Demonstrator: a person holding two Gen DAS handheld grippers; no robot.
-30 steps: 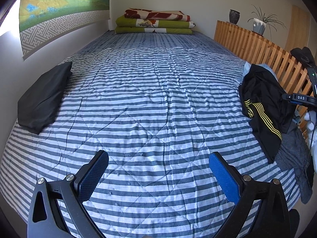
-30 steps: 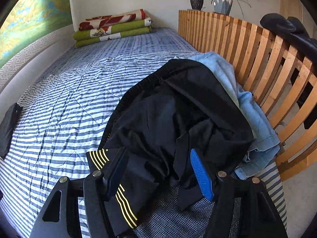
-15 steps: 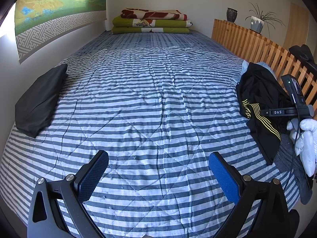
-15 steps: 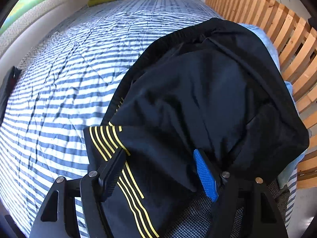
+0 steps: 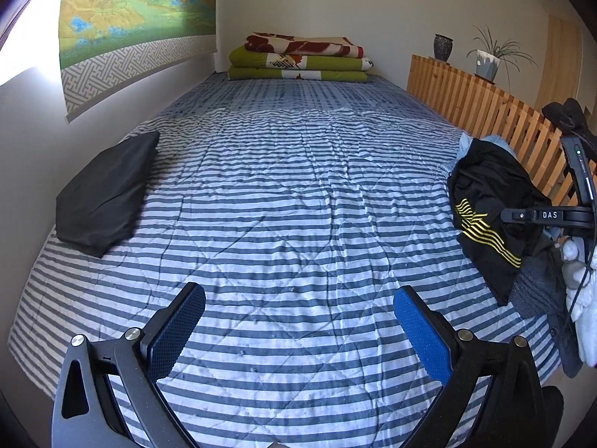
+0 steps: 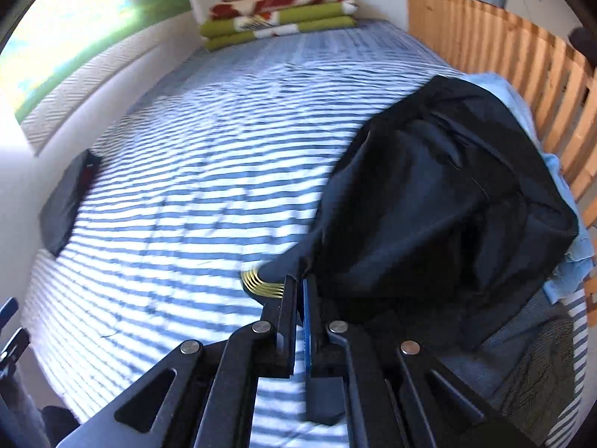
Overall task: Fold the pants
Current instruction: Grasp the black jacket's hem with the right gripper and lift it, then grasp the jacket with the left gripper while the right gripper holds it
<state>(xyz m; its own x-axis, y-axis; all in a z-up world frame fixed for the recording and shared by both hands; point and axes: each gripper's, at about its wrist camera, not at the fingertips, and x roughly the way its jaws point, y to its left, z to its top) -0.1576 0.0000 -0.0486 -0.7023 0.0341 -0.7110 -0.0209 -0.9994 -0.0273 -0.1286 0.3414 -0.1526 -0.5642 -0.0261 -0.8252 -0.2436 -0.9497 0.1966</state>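
While the left gripper (image 5: 298,330) hangs wide open over the bed (image 5: 298,201), the right gripper (image 6: 300,291) pinches the black pants (image 6: 440,201) at the bed's right edge.

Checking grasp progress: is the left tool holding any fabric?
No, the left tool hangs open above the bare striped bedspread, nothing between its fingers.

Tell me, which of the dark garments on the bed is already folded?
The plain black garment by the wall lies flat and squared. The black pants with yellow stripes, heaped by the wooden slats, are bunched, and the right gripper is pinching their edge.
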